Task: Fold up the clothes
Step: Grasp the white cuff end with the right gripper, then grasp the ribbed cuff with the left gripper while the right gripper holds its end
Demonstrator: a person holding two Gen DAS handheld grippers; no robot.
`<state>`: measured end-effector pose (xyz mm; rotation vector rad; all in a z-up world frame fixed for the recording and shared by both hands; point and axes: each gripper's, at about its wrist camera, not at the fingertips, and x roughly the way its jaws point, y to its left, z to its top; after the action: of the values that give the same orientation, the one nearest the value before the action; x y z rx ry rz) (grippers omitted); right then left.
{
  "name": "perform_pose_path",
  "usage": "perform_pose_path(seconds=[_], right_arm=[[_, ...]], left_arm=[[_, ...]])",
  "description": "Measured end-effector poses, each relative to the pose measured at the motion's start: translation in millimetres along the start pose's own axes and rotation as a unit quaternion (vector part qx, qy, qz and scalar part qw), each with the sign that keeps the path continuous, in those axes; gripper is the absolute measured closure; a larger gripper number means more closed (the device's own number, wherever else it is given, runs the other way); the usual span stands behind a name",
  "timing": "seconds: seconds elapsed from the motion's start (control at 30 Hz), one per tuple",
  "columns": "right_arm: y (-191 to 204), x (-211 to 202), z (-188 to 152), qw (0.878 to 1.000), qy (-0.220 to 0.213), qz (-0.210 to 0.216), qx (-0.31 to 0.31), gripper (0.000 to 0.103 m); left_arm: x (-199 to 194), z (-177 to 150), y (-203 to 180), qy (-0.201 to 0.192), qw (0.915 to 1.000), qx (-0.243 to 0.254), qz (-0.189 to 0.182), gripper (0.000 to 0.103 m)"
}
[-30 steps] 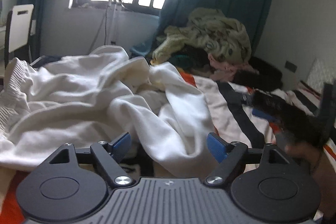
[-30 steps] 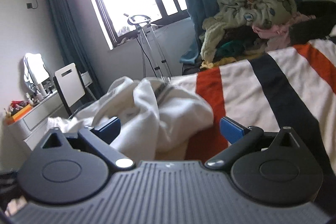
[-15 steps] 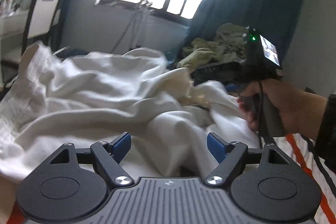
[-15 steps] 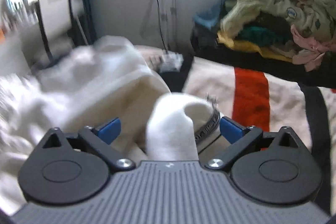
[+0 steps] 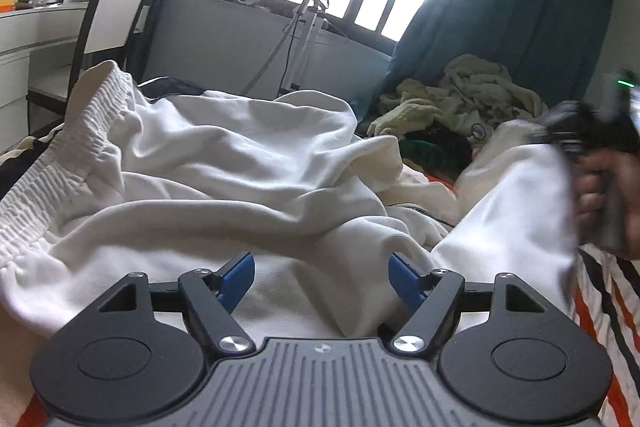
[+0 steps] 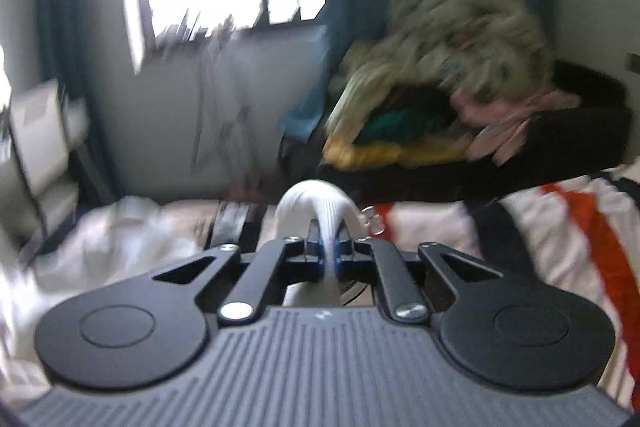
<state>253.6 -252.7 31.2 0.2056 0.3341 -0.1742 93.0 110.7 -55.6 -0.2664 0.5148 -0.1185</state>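
A crumpled white garment [image 5: 240, 167] with a ribbed elastic waistband [image 5: 76, 131] lies spread over the striped bed. My left gripper [image 5: 322, 277] is open, low over the garment's near folds, with nothing between its blue pads. My right gripper [image 6: 328, 251] is shut on a ribbed white end of the garment [image 6: 316, 199] and holds it up off the bed. In the left wrist view the right gripper [image 5: 576, 135] is blurred at the right edge, with white cloth [image 5: 520, 203] hanging from it.
The bedspread [image 6: 580, 227] has orange, black and white stripes. A heap of other clothes [image 6: 448, 75] is piled at the far end by the teal curtain. A white chair [image 5: 116, 15] and a desk [image 5: 24, 27] stand at the left. A window is behind.
My right gripper has closed on the ribbed white end of the garment and lifted it to the right. My left gripper has stayed open over the cloth.
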Motion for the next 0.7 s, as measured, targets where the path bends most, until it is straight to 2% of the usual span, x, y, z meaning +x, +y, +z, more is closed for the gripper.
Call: perform_pose_path(seconds=[0.07, 0.13, 0.2, 0.3, 0.4, 0.5, 0.57, 0.63, 0.7], right_arm=[[-43, -29, 6, 0.997, -0.051, -0.024, 0.047, 0.096], [-89, -58, 8, 0.989, -0.093, -0.051, 0.099, 0.096], [-135, -81, -4, 0.981, -0.106, -0.073, 0.146, 0.096], [-197, -111, -37, 0.971, -0.095, -0.119, 0.185, 0.096], [-259, -134, -93, 0.948, -0.037, -0.155, 0.276, 0.095], [-302, -139, -146, 0.915, 0.053, -0.183, 0.356, 0.095], [-321, -138, -169, 0.889, 0.113, -0.180, 0.406, 0.095], [-327, -142, -183, 0.877, 0.120, -0.161, 0.437, 0.095], [-330, -144, -188, 0.865, 0.126, -0.147, 0.462, 0.093]], left_arm=[[-3, 0, -2, -0.002, 1.0000, 0.004, 0.006, 0.028], [-6, -1, -5, 0.000, 0.9999, 0.008, 0.011, 0.028], [-9, -4, -10, 0.008, 0.9998, 0.017, 0.010, 0.028], [-14, -9, -17, 0.020, 0.9994, 0.029, 0.009, 0.030], [-20, -14, -17, 0.029, 0.9994, 0.016, -0.006, 0.029], [-17, -15, -8, 0.051, 0.9983, -0.027, -0.009, 0.029], [-14, -16, 3, 0.066, 0.9958, -0.064, 0.003, 0.029], [-11, -16, 17, 0.082, 0.9904, -0.111, 0.004, 0.029], [-11, -17, 34, 0.097, 0.9816, -0.165, 0.004, 0.028]])
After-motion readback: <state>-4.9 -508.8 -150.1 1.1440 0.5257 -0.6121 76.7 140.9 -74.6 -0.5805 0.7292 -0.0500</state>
